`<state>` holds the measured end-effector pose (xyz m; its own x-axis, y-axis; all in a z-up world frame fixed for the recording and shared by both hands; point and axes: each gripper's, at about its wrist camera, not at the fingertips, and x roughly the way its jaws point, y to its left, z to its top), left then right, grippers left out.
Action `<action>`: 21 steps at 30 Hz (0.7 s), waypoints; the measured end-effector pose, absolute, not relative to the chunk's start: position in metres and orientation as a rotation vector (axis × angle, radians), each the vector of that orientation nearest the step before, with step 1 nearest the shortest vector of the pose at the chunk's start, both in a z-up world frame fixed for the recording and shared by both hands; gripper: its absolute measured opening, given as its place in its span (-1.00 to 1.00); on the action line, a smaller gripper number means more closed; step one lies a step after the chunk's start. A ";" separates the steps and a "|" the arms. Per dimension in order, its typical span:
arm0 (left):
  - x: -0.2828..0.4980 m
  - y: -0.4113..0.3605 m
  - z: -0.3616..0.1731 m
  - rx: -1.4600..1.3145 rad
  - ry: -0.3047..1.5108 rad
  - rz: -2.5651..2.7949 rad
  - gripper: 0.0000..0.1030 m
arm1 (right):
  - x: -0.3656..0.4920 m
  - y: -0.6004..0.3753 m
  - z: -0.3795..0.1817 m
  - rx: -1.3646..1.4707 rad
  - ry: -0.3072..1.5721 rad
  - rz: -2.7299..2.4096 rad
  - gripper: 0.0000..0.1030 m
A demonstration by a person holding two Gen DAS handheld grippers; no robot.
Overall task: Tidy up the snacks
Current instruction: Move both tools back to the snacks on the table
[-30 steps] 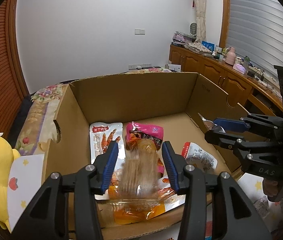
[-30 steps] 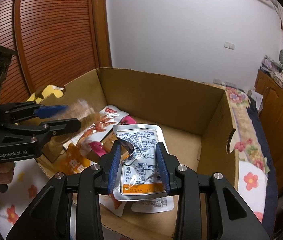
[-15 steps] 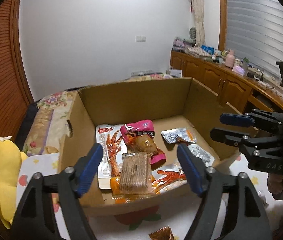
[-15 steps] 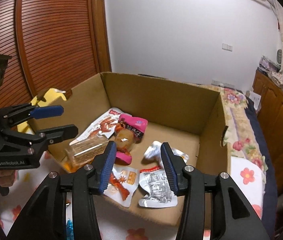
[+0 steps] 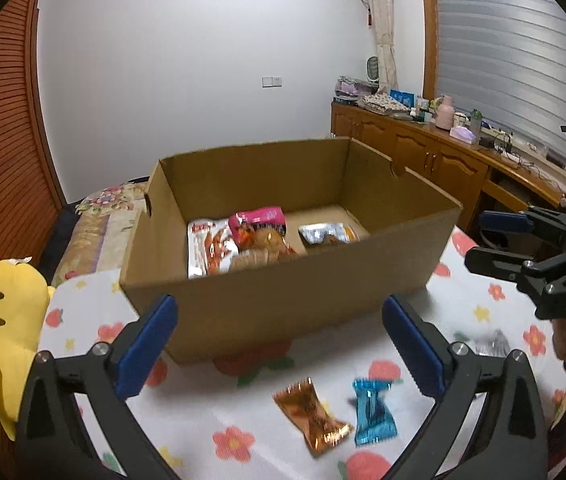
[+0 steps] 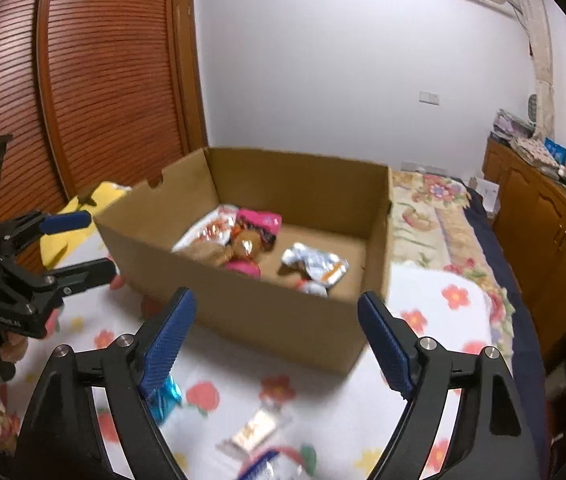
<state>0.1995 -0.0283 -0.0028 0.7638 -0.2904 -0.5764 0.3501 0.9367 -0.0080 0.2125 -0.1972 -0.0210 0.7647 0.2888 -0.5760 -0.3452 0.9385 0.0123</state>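
Both my sets of fingers are spread wide with nothing in them, the left fingers [image 5: 279,350] and the right fingers [image 6: 277,344] hanging on the near side of the open brown cardboard box [image 5: 283,300] that holds the packed snacks.

Loose ones sit on the white flowered cloth [image 5: 203,420] right below my left fingers: a copper foil candy wrapper [image 5: 312,416] just beside a shiny blue foil candy [image 5: 373,414].

My worry: they're so close together I could pinch both, or the slick foil squirts out sideways.
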 end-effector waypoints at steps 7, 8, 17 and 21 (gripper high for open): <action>0.178 -0.027 -0.036 0.059 0.691 -0.380 0.99 | 0.185 -0.218 -0.053 -0.110 0.687 0.327 0.64; 0.176 -0.027 -0.040 0.057 0.703 -0.380 0.99 | 0.183 -0.219 -0.057 -0.112 0.697 0.324 0.64; 0.168 -0.030 -0.073 0.052 0.797 -0.375 0.99 | 0.169 -0.226 -0.096 -0.134 0.794 0.340 0.64; 0.170 -0.027 -0.082 0.049 0.817 -0.377 0.99 | 0.168 -0.225 -0.109 -0.149 0.836 0.354 0.64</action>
<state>0.1701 -0.0271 -0.0818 0.6216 -0.3094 -0.7196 0.3465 0.9325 -0.1016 0.1676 -0.2249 -0.1095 0.6161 0.2483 -0.7475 -0.3640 0.9313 0.0093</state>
